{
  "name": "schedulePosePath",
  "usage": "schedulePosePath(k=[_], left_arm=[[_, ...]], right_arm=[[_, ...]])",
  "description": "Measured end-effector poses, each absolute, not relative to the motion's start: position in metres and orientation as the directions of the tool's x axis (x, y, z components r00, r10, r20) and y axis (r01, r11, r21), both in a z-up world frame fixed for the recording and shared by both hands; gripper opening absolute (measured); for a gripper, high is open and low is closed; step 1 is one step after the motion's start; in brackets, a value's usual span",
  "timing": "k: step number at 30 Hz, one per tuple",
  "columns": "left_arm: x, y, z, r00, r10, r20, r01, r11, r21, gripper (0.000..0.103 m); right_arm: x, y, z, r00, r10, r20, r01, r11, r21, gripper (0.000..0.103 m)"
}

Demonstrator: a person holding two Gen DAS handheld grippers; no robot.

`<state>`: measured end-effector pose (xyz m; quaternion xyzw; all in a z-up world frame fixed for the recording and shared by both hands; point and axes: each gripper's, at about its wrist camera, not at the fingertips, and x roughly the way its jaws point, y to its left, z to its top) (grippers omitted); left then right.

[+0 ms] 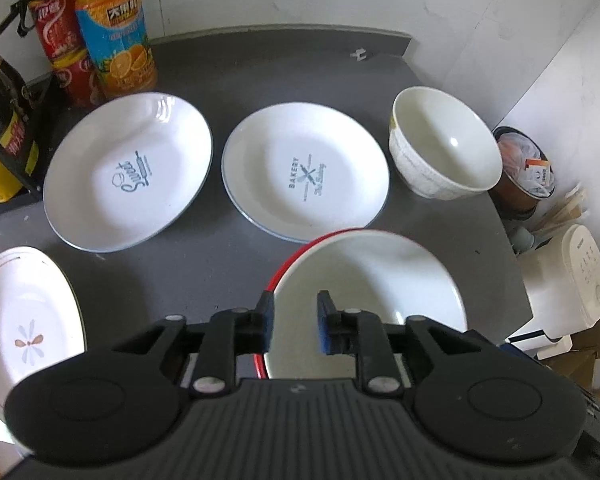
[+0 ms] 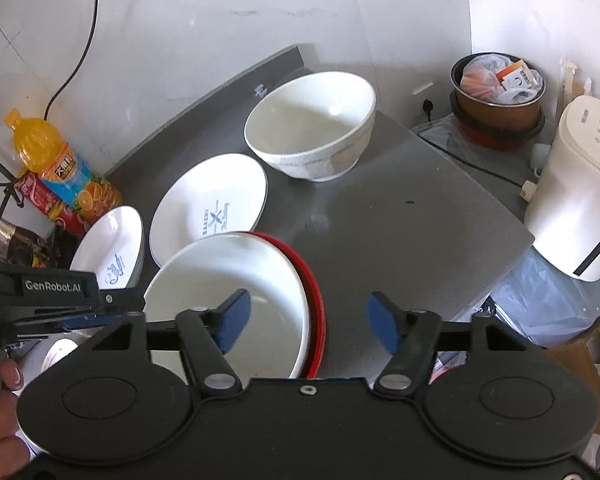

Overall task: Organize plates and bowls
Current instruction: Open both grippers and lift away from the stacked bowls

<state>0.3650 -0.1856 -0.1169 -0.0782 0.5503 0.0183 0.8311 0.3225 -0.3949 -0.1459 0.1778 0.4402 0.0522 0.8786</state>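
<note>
While your left gripper (image 1: 294,322) straddles the near-left rim of the white bowl with a red outer wall (image 1: 366,288), treat the rim as loosely contained: in the left wrist view its 2 blue pads (image 1: 267,322) stand narrowly apart, 1 outside the red wall and 1 inside, and a gap shows on the inner side, so the jaws read as open around the rim and not clamped. The bowl rests upright, mouth up, on the grey countertop (image 1: 220,264), just in front of the white "BAKERY" plate (image 1: 306,170). Being round, it has no long axis; only its vertical axis matters. If you lift now, the rim will likely slip and the bowl may drop onto that plate. The white "Sweet" plate (image 1: 128,170), the deep white ceramic bowl (image 1: 446,144) and the white flower-patterned plate (image 1: 28,320) lie apart from it.

From the right wrist view, your right gripper (image 2: 308,322) has its jaws wide open with the red-walled bowl's right rim between them, untouched. Closing off-centre could tip the bowl leftward. Its far edge overlaps the "BAKERY" plate in this view; whether they touch cannot be told.
</note>
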Motion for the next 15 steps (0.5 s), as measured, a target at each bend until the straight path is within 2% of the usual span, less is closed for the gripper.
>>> schedulePosePath(k=[2, 4, 6, 8, 10, 15], left_arm=[[0.366, -0.188, -0.113, 0.405, -0.046, -0.913, -0.112, 0.989, -0.1, 0.043], [0.367, -0.19, -0.11, 0.421, -0.041, -0.906, -0.103, 0.99, -0.092, 0.052], [0.369, -0.194, -0.107, 0.452, -0.03, -0.891, -0.087, 0.993, -0.078, 0.056], [0.37, -0.197, -0.103, 0.489, -0.01, -0.872, -0.079, 0.995, -0.056, 0.065], [0.372, -0.202, -0.1, 0.509, 0.0, -0.861, -0.067, 0.997, -0.04, 0.07], [0.38, -0.218, -0.098, 0.518, 0.018, -0.855, -0.019, 1.0, 0.009, 0.072]], right_arm=[[0.323, -0.396, -0.144, 0.614, 0.239, -0.752, 0.064, 0.935, 0.349, 0.076], [0.323, -0.399, -0.143, 0.625, 0.224, -0.748, 0.07, 0.938, 0.339, 0.082], [0.323, -0.402, -0.142, 0.633, 0.214, -0.744, 0.08, 0.938, 0.338, 0.085], [0.323, -0.407, -0.141, 0.64, 0.209, -0.74, 0.099, 0.932, 0.349, 0.087], [0.323, -0.413, -0.139, 0.654, 0.203, -0.729, 0.109, 0.928, 0.357, 0.09], [0.328, -0.425, -0.136, 0.672, 0.189, -0.716, 0.125, 0.924, 0.362, 0.093]])
